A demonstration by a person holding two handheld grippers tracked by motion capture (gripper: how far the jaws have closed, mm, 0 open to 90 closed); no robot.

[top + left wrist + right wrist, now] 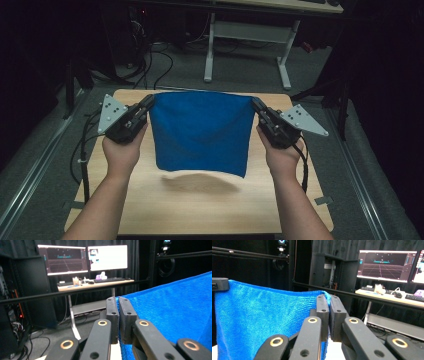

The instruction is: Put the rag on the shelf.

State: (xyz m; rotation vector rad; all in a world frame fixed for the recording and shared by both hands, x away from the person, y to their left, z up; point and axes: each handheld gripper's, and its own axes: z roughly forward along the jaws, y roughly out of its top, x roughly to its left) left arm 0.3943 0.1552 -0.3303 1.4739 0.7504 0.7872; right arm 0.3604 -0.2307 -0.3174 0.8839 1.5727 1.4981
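Observation:
A blue cloth (202, 132) hangs stretched between my two grippers above the wooden table (200, 205), its lower edge off the surface with a shadow beneath. My left gripper (149, 101) is shut on the cloth's upper left corner. My right gripper (255, 103) is shut on the upper right corner. In the left gripper view the jaws pinch the cloth's (172, 312) corner at the gripper's tip (118, 300). The right gripper view has the cloth (262, 315) spreading to the left from the closed gripper (328, 297), with the other gripper's tip at the far left edge.
Beyond the table stands a white-legged desk (250, 35) with monitors (85, 258) and a keyboard. Cables lie on the grey floor at the far left (150, 60). Dark curtains and black racks (332, 272) surround the area.

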